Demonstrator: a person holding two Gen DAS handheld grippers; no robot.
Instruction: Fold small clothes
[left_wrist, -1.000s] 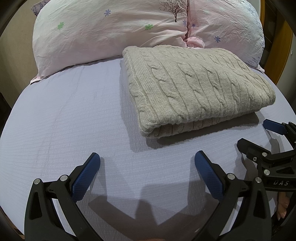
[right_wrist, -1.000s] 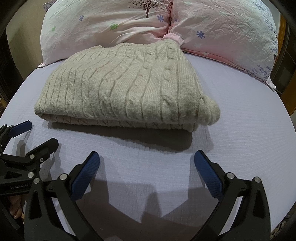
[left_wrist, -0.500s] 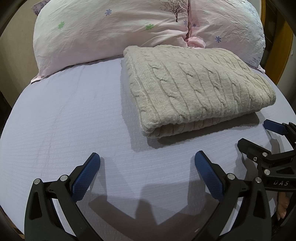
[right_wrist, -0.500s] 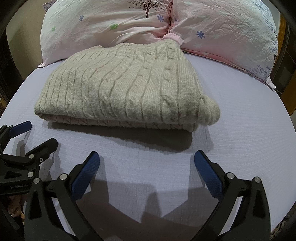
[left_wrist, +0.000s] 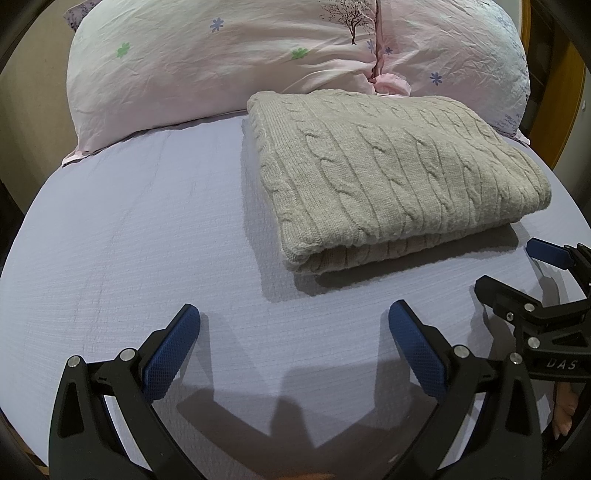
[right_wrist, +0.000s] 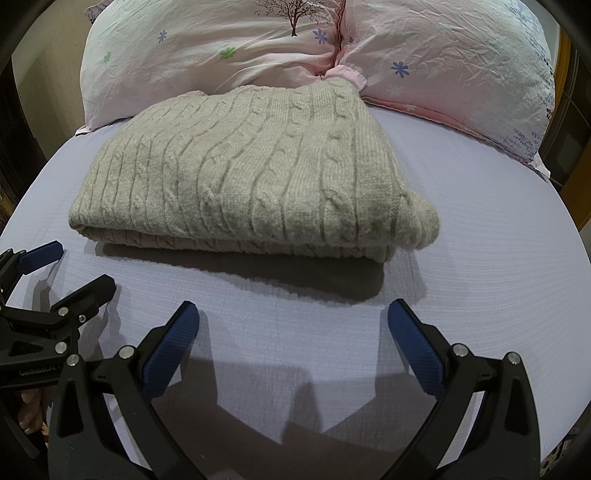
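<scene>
Folded sweater (left_wrist: 399, 177) at upper centre of the bed (left_wrist: 129, 240), far edge touching the pillows (left_wrist: 221, 62). Nothing has changed over the last second; the fold looks finished. Left gripper (left_wrist: 293, 332) and right gripper (right_wrist: 293, 332), both released and empty, hover near its lower edge. Bare sheet lies at frame left.

Bare lavender sheet (left_wrist: 122, 236) is lying open across the frame's left and lower middle. The folded sweater (left_wrist: 391, 173) is filling the centre-right, the pillows (left_wrist: 229, 62) are blocking the top, and the right gripper (left_wrist: 517, 273) is crowding the lower right.
</scene>
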